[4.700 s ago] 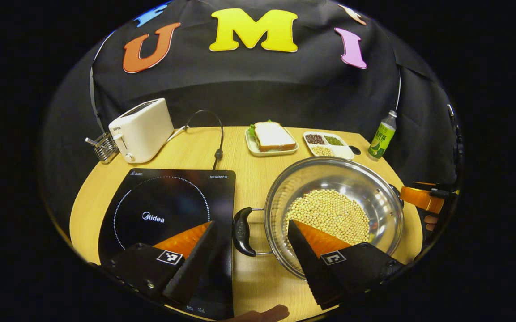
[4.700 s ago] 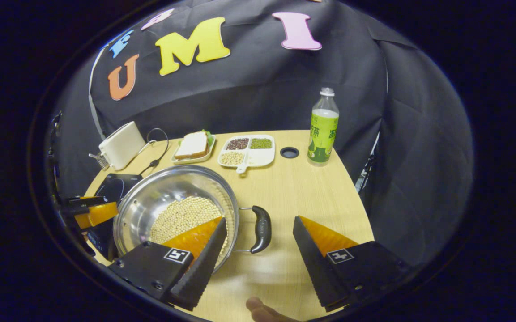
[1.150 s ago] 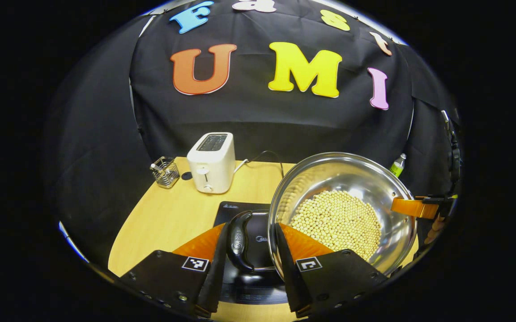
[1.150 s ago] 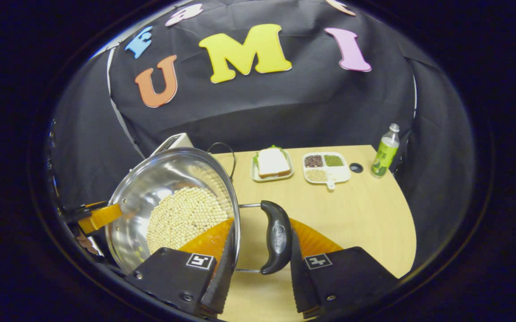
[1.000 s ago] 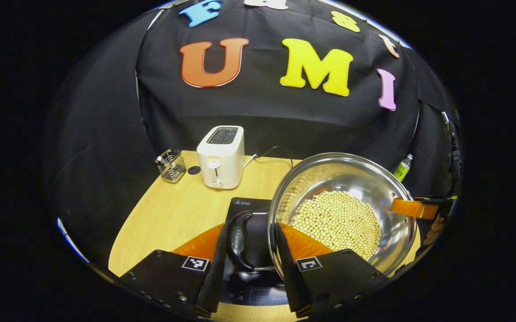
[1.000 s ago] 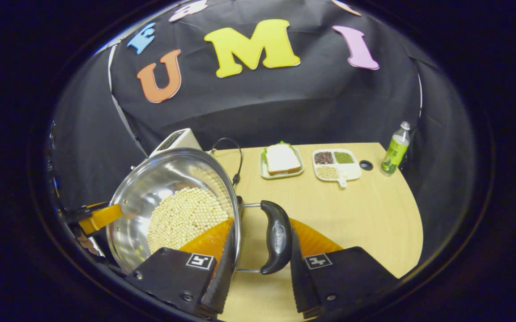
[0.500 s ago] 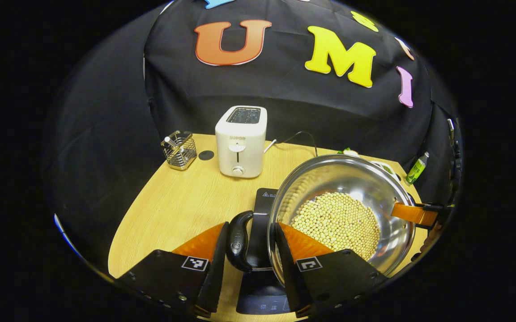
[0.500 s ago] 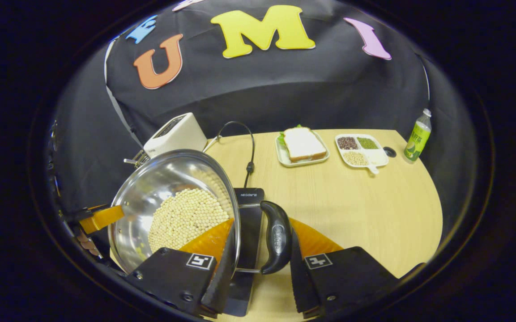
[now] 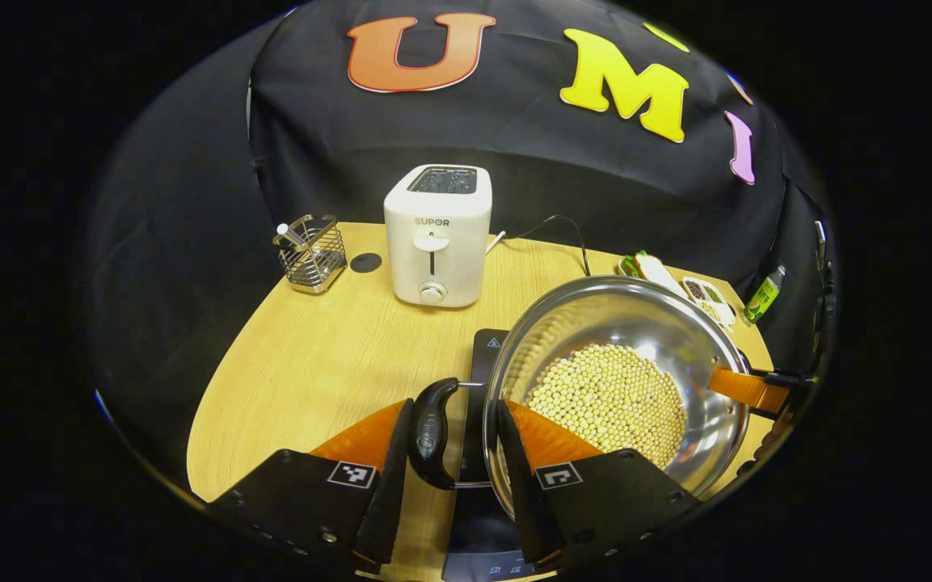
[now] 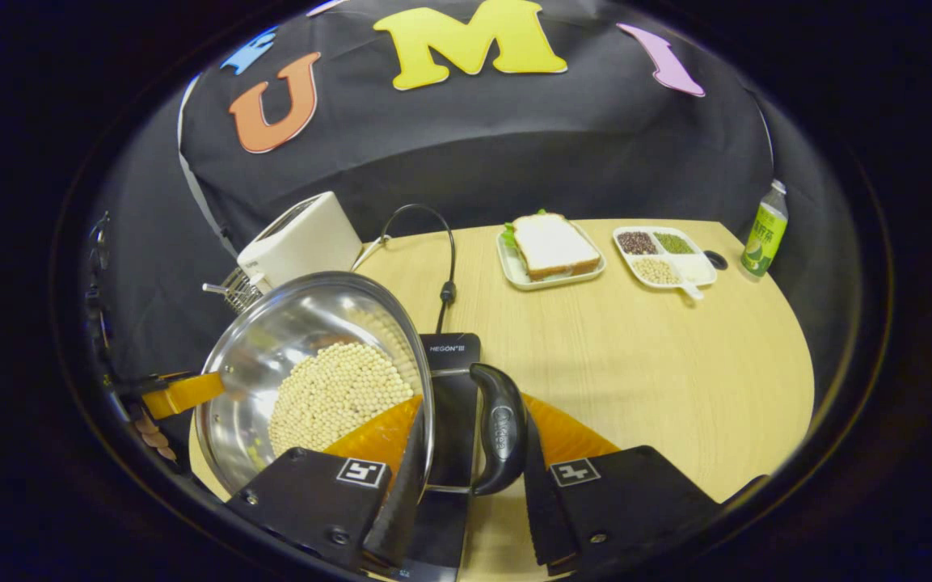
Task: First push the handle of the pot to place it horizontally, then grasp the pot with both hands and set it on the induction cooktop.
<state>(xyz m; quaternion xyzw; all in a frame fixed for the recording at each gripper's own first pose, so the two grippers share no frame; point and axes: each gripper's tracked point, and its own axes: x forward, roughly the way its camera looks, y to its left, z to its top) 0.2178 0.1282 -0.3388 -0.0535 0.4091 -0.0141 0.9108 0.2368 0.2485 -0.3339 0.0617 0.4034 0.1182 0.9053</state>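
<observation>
The steel pot (image 9: 595,311) holds pale soybeans and hangs over the black induction cooktop (image 9: 478,372); I cannot tell whether it touches the cooktop. My left gripper (image 9: 453,408) is shut on the pot's black left handle (image 9: 431,432), one finger outside the grip and the other at the rim. My right gripper (image 10: 472,404) is shut the same way on the right handle (image 10: 502,428). In the right gripper view the pot (image 10: 288,339) covers most of the cooktop (image 10: 451,356), and the left gripper (image 10: 179,394) shows orange at its far side.
A white toaster (image 9: 437,234) and a wire basket (image 9: 312,252) stand at the back of the wooden table (image 10: 659,364). Farther right are a sandwich plate (image 10: 550,246), a divided dish of beans (image 10: 664,257) and a green bottle (image 10: 763,228). A black cable (image 10: 445,267) runs to the cooktop.
Both grippers, open beside the pot on the table before, have shut on its handles. In the last second the lifted pot has travelled left over the cooktop.
</observation>
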